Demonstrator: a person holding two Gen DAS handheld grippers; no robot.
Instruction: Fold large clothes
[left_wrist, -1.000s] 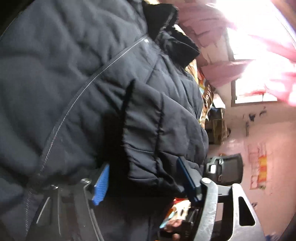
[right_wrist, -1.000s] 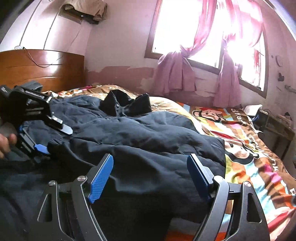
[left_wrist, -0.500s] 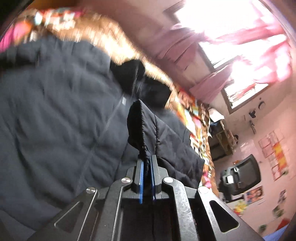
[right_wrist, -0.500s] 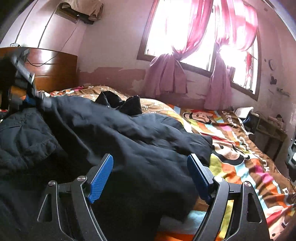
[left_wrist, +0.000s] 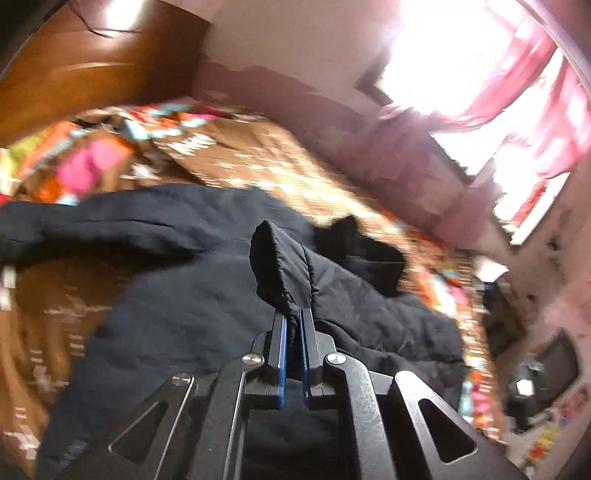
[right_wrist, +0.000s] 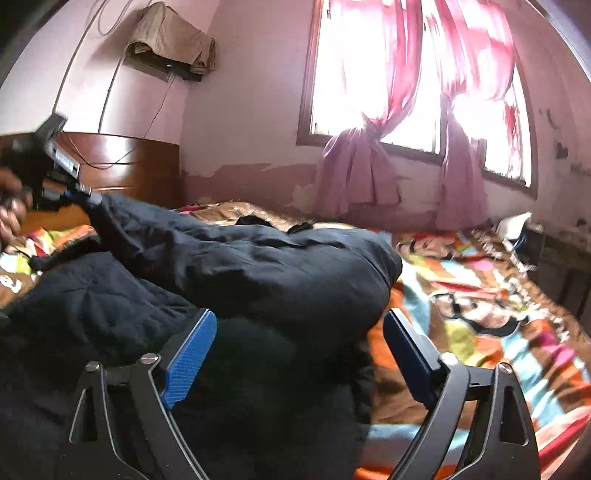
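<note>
1. The left gripper (left_wrist: 292, 325) holds only a small bunched bit at the end of the sleeve (left_wrist: 280, 258). The jacket (right_wrist: 258, 269) is big and puffy, so it may be heavy. If the pull is too hard or too fast, I think the cloth could slip out from between the blue pads (left_wrist: 282, 350).

2. The sleeve is stretched up and across, toward the wooden headboard (right_wrist: 129, 166). The rest of the jacket could drag along with it and bunch up on the bright cartoon blanket (right_wrist: 480, 295). Then the fold would come out messy.

3. Nothing pins the jacket down. The right gripper (right_wrist: 295, 347) sits low over the jacket's body, but I cannot see its pads pressing on anything. If it does not help, the whole jacket may slide.

4. The left gripper is closed tight. Its two blue pads are almost together, with the sleeve end pinched between them.

5. The right gripper has its jaws spread wide, and they have just been opening more. Dark jacket cloth shows in the gap between them, but the gripper holds nothing.

6. The jacket lies spread on the bed. Its collar (left_wrist: 369, 254) points toward the window wall.
</note>
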